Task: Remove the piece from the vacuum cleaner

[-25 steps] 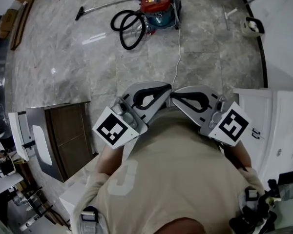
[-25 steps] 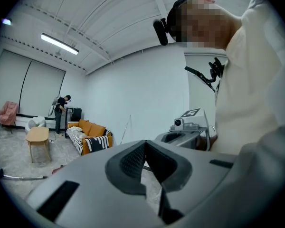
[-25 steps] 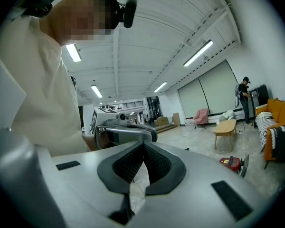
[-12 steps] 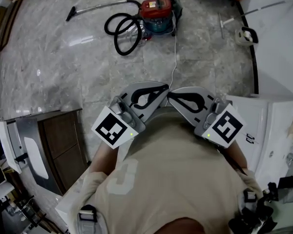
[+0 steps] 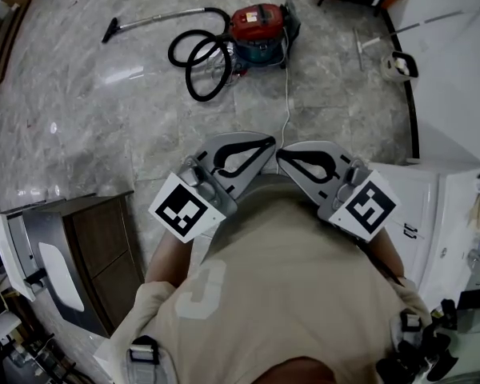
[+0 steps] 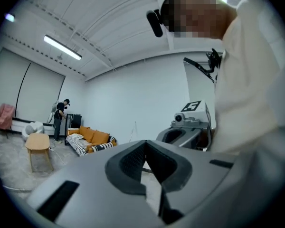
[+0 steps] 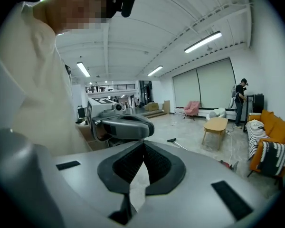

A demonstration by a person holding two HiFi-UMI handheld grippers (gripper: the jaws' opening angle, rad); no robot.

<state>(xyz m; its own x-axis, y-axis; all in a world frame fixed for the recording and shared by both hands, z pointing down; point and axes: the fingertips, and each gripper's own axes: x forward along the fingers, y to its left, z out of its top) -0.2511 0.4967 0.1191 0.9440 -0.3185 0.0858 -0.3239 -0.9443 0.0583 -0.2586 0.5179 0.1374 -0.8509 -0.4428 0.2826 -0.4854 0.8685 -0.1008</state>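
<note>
Step in hand: approach to the vacuum cleaner, nothing touched yet.

- Marble floor (image 5: 104,118): open ground ahead of both claws.
- Canister vacuum cleaner (image 5: 258,24), red top over teal body: on the floor well ahead of both claws, well apart from them.
- Black hose (image 5: 221,54): coiled on the floor against the canister's left side, ahead and a little left of the left claw.
- Wand (image 5: 156,16), metal, with a dark floor nozzle (image 5: 110,30) at its far end: further ahead and left of the left claw.
- White cord (image 5: 287,94): runs from the canister back toward the claw tips.
- Left claw (image 5: 270,142): pressed together, empty, held close to the chest.
- Right claw (image 5: 283,155): pressed together, empty, tip just beside the left claw's tip.

Next move, as judged: close the gap to the canister, lower and spread the claws. Which piece is to come off cannot be told from here. Probably one claw steadies the body while the other pulls.
</note>
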